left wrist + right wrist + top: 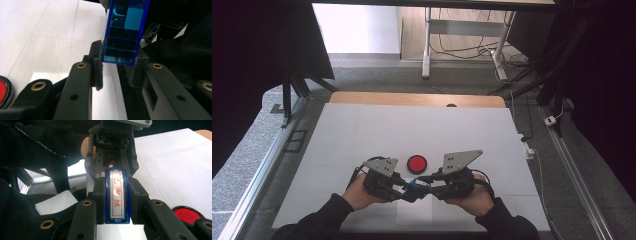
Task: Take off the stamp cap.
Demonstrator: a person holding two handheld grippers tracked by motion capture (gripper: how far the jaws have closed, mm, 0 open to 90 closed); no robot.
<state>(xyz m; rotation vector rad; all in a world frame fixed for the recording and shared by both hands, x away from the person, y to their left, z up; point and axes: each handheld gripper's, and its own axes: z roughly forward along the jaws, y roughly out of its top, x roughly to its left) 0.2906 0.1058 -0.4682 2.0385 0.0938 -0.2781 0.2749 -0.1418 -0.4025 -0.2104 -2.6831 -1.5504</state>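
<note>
Person wearing black sleeves (324, 215). Both grippers showing black bodies, grey triangular top plates (460, 161) with dark screw dots, brass rivets (81, 65) along black fingers (96, 63).

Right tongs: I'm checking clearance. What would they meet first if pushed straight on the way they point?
Probably the left tongs, facing them just past the blue stamp both hold; depth between them is unclear.

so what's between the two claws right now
A blue stamp, gripped at both ends by the left claw and right claw, seen in the high view.
</note>
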